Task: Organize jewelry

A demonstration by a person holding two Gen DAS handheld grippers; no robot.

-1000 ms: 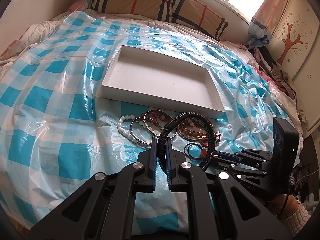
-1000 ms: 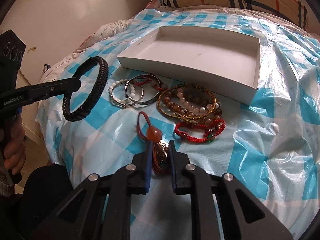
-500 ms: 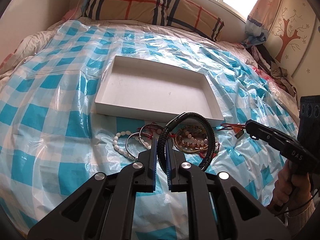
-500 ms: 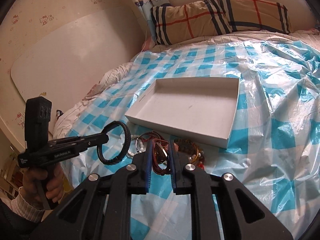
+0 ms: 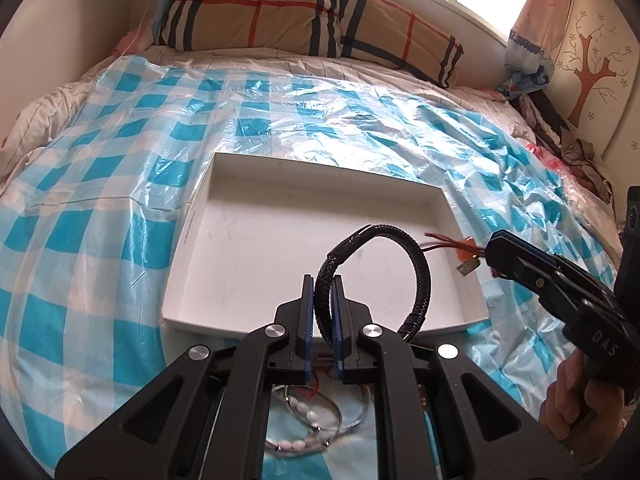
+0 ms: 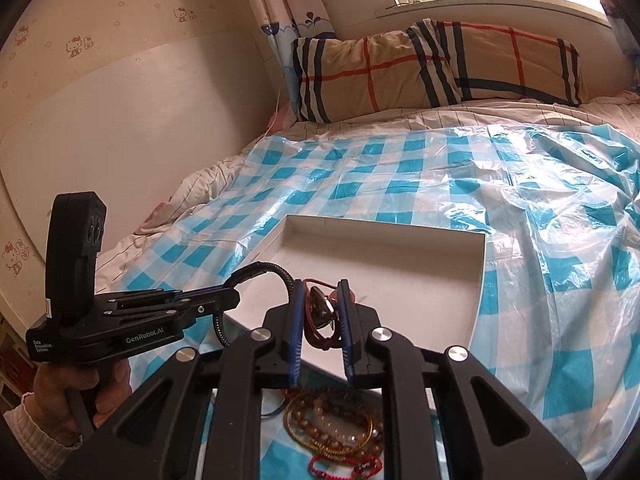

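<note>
Over the tray: I have both grippers raised above the near edge of the white tray [image 5: 188, 240], each carrying one piece, so both can be let go straight into it without dragging anything across the checked plastic sheet [image 5: 100, 208].

Left gripper [image 5: 322, 308]: clamped tight on the black braided bracelet [image 5: 416, 264]. I hold it by one side of the band, so the loop stands up above the tray floor and its free end hangs by the near wall.

Right gripper [image 6: 322, 316]: its jaws are opening now. The red cord charm [image 6: 318, 308] sits between them; the pads look to have come off it, though I cannot tell whether it has slipped free. In the left wrist view the charm's orange bead and small tag [image 5: 468, 262] dangle at the fingertip, over the tray's right-hand part.

Why this height: I judge the charm is being dropped from just above the floor, so its cord lands inside the wall.

Tray contents: the floor that I can see is bare white. The part under the bracelet and charm is hidden, so I will not vouch for it.

Left outside: a white bead bracelet [image 5: 296, 444] and a thin metal bangle [image 5: 340, 416] lie on the sheet under my left gripper. Amber bead bracelets [image 6: 332, 420] and a red woven bracelet [image 6: 344, 466] lie under my right, just short of the tray's near wall.

Task standing: barely begun, by my reckoning.
</note>
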